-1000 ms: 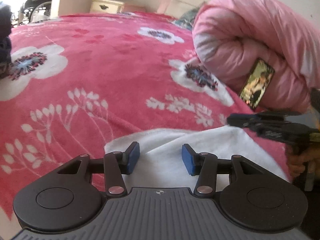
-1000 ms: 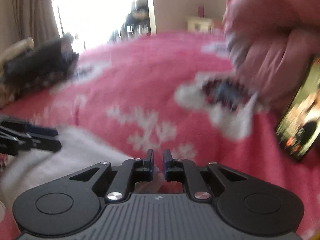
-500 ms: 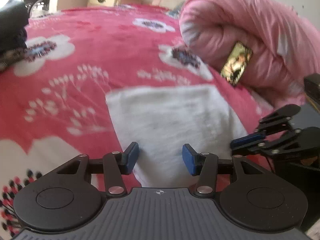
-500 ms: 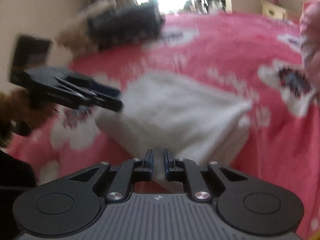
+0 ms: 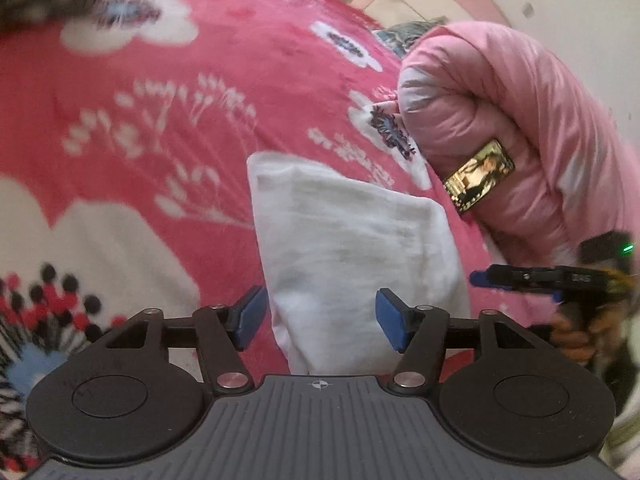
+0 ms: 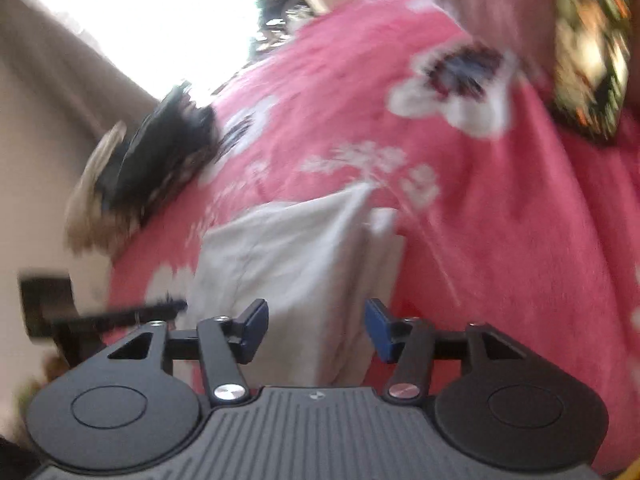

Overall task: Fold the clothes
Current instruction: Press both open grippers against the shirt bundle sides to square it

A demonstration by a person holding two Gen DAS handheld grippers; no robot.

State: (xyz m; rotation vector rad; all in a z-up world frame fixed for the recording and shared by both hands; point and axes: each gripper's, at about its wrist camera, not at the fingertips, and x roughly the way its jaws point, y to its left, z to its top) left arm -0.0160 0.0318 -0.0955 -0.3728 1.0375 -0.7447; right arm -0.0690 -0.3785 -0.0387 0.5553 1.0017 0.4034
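White cloth (image 5: 352,248) lies folded on the bed (image 5: 180,128), its near end between the blue pads (image 5: 390,318) of the left gripper (image 5: 318,318). The jaws are opening and neither pad presses on the cloth. In the right wrist view the same cloth (image 6: 288,264) runs up between the right gripper's (image 6: 316,330) pads (image 6: 376,326), which are also opening and stand clear of it; a loose flap rises at its far right corner.

The left view shows a rolled pink quilt (image 5: 500,128) at the bed's right side with a lit phone (image 5: 478,176) leaning against it, and the right gripper (image 5: 486,278) side-on just beside the cloth's right edge, gripped by a hand (image 5: 576,334). The right view is blurred; it shows a dark pile (image 6: 160,152) at the bed's far left edge, a bright window behind it, and the left gripper's tip (image 6: 176,306) near the cloth's left edge. Both grippers tilt down toward the bed.
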